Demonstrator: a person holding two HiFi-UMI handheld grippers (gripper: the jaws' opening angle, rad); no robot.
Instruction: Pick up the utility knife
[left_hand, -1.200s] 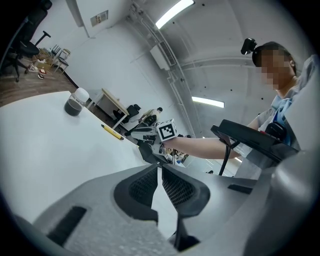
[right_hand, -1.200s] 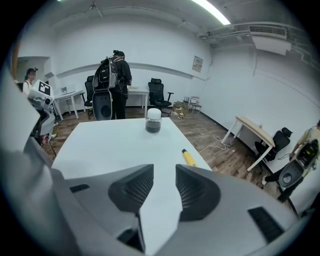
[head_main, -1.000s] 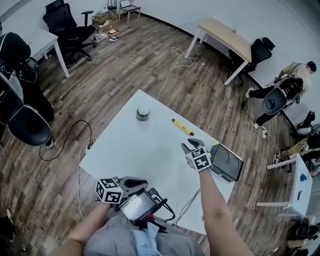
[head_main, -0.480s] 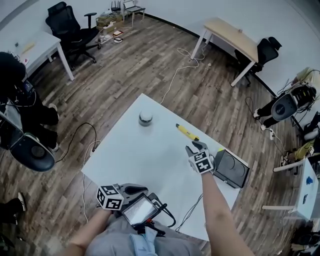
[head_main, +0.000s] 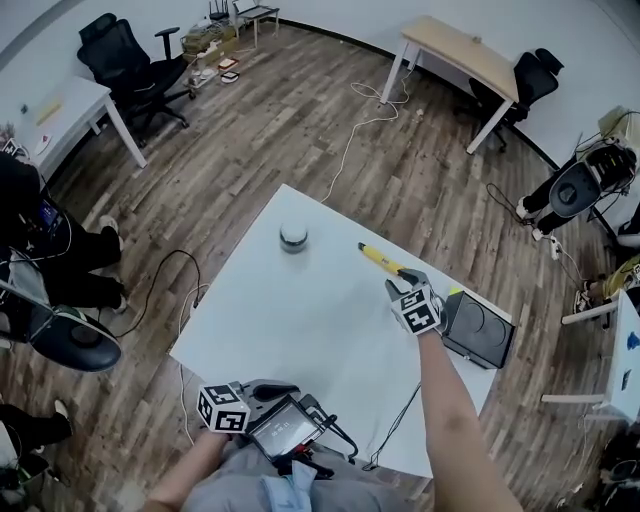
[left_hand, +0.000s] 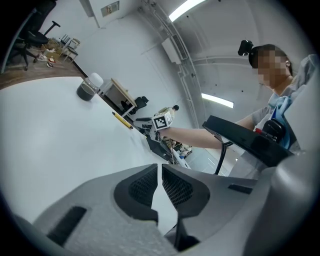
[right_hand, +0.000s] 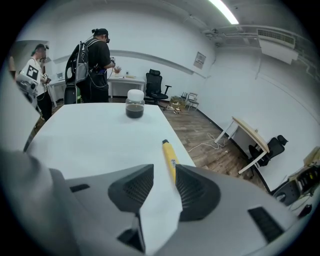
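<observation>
R gripper (right_hand: 164, 186) is hovering w/ jaws apart, clamping nothing. The yellow knife (right_hand: 169, 156) is lying flat on the table (head_main: 300, 320) near its right edge, w/ its near end reaching into the jaw gap. L gripper (left_hand: 160, 181) is sitting at the table's near edge, jaws almost together w/ nothing between.

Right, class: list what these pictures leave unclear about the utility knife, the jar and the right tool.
1. Near end of the utility knife: hidden behind a jaw of the right tool in the right gripper view, and covered by that tool in the head view. Contact cannot be told.
2. Marking on the knife: too small to read in any view.
3. Contents of the jar: dark and unidentifiable in the right gripper view, too small in the head view.
</observation>
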